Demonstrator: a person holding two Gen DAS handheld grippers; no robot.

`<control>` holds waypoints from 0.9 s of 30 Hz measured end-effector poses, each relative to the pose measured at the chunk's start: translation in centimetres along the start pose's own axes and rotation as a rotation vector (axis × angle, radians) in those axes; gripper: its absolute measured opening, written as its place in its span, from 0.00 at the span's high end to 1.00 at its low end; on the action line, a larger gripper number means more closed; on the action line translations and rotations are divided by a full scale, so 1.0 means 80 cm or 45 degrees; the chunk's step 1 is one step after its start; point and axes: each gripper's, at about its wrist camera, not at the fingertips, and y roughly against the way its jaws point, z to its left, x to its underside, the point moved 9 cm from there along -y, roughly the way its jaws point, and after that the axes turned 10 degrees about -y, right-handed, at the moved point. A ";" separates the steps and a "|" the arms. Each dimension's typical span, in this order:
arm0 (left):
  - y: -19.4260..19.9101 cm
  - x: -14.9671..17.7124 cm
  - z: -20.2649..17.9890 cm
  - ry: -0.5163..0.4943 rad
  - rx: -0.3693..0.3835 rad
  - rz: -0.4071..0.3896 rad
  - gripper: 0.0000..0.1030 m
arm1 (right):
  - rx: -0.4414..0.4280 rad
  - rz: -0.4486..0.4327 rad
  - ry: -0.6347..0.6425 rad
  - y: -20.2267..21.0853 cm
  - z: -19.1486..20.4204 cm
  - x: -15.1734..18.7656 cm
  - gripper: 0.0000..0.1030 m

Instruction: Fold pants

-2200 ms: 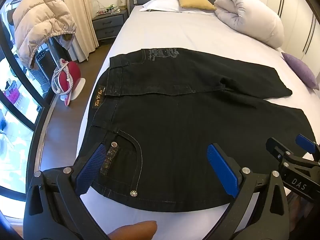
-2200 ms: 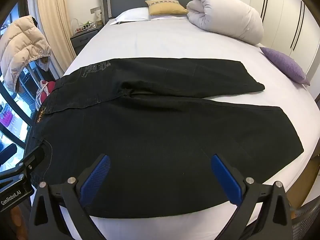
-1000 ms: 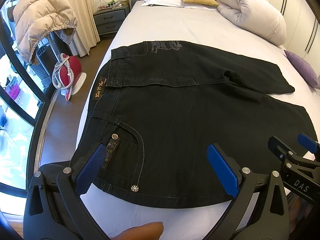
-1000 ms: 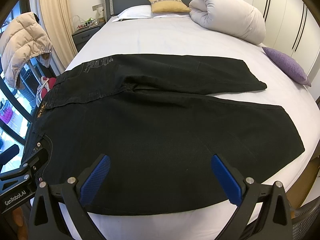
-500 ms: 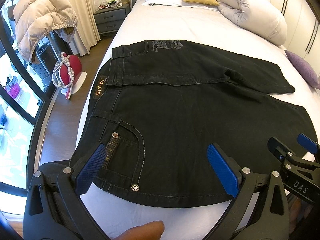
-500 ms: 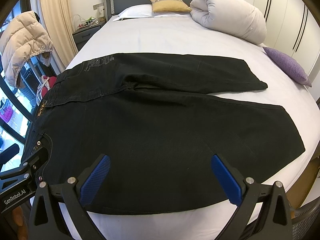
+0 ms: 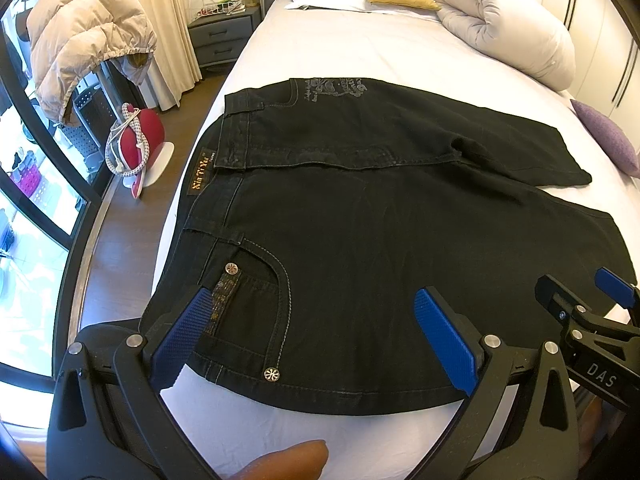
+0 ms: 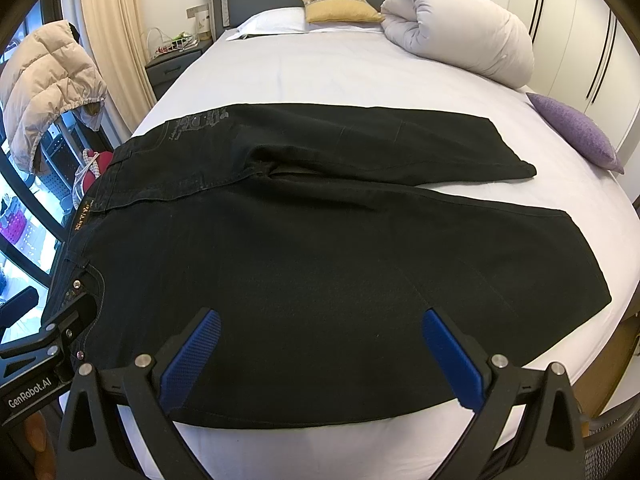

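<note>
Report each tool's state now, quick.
Left tool: open, holding nothing, above the black pants near the waist pocket.
Right tool: open, holding nothing, above the near leg.

black pants (image 7: 380, 240) flat, legs spread

- The left claw (image 7: 320, 340) is spread wide, its two blue-padded fingers (image 7: 444, 336) well apart with nothing between them.
- The right claw (image 8: 328, 354) is likewise spread wide, its blue pads (image 8: 450, 356) well apart and gripping nothing.
- Both claws point forward at about the same level, side by side; each shows at the edge of the other's view.
- A fingertip (image 7: 288, 462) of the person shows under the left claw.
</note>
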 end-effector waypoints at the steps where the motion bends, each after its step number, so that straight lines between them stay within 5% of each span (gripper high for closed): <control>1: -0.001 0.001 0.001 0.001 0.000 0.000 0.00 | -0.001 0.000 0.000 0.000 0.000 0.000 0.00; 18: -0.001 0.004 0.000 -0.001 0.023 -0.014 0.00 | -0.003 0.008 0.004 -0.003 0.001 0.004 0.00; 27: -0.008 0.001 -0.015 0.013 0.198 0.016 0.00 | -0.015 0.010 0.005 -0.006 0.001 0.003 0.00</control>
